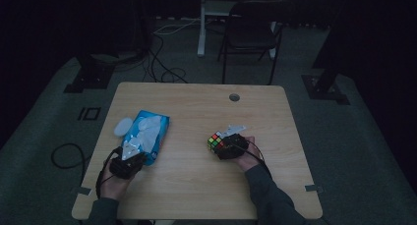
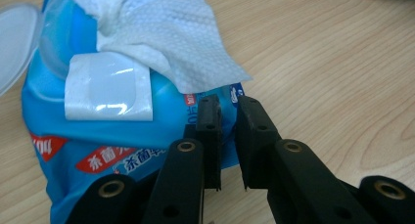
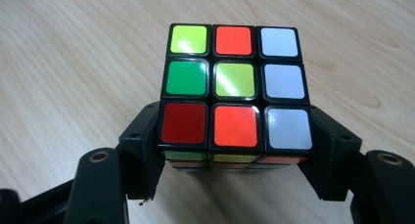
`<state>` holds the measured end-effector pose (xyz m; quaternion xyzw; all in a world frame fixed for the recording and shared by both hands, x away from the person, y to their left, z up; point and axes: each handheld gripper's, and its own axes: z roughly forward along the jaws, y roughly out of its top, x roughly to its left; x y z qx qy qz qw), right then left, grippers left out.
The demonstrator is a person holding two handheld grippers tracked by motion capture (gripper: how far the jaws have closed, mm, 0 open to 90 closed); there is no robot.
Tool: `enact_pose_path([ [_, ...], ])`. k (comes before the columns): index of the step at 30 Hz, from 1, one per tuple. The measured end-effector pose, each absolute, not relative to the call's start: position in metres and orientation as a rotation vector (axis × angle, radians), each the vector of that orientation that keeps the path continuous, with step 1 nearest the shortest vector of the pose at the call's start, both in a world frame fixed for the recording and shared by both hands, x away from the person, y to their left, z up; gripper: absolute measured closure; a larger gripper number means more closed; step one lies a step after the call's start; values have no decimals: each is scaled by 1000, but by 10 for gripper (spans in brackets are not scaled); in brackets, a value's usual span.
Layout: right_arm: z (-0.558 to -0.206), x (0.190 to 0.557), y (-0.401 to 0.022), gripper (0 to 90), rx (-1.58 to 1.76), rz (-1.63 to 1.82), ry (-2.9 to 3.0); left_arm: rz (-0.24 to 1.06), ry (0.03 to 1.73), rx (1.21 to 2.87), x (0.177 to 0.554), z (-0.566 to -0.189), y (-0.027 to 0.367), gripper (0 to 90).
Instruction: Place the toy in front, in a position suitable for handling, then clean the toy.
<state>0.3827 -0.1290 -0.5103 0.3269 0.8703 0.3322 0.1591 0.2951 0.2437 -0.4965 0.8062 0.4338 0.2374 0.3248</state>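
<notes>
A blue pack of wet wipes (image 1: 156,145) lies at the table's left, with a white wipe (image 1: 147,127) pulled up out of its top. In the left gripper view the wipe (image 2: 161,33) drapes over the pack (image 2: 98,150). My left gripper (image 1: 132,155) is at the pack's near end, and its jaws (image 2: 227,121) pinch the pack's corner edge with only a narrow gap between them. At centre right, my right gripper (image 1: 220,147) is shut on a Rubik's cube (image 1: 215,141). The jaws of the right gripper (image 3: 237,141) clamp the near row of the cube (image 3: 235,87) from both sides, just above the wood.
The pack's round clear lid (image 1: 123,126) lies flipped open to its left. The wooden table (image 1: 196,185) has a cable hole (image 1: 234,97) near its far edge. A dark chair (image 1: 251,33) and floor cables stand beyond the table.
</notes>
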Motion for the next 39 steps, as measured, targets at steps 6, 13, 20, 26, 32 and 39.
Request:
enact_pose_path([
  [6, -513, 376, -130, 342, 944, 956, 2489, 564, 1116, 2043, 291, -489, 251, 765],
  [13, -513, 373, -131, 342, 952, 958, 2484, 563, 1048, 2035, 298, -478, 240, 713],
  [20, -512, 371, -133, 342, 967, 965, 2482, 607, 1025, 2041, 311, -470, 232, 646],
  [26, -513, 369, -133, 342, 972, 967, 2482, 662, 1049, 2042, 334, -468, 231, 572],
  [32, -512, 370, -132, 342, 968, 968, 2478, 669, 1131, 2037, 358, -468, 243, 541],
  [39, -513, 370, -132, 342, 964, 971, 2479, 641, 1198, 2052, 373, -477, 252, 514],
])
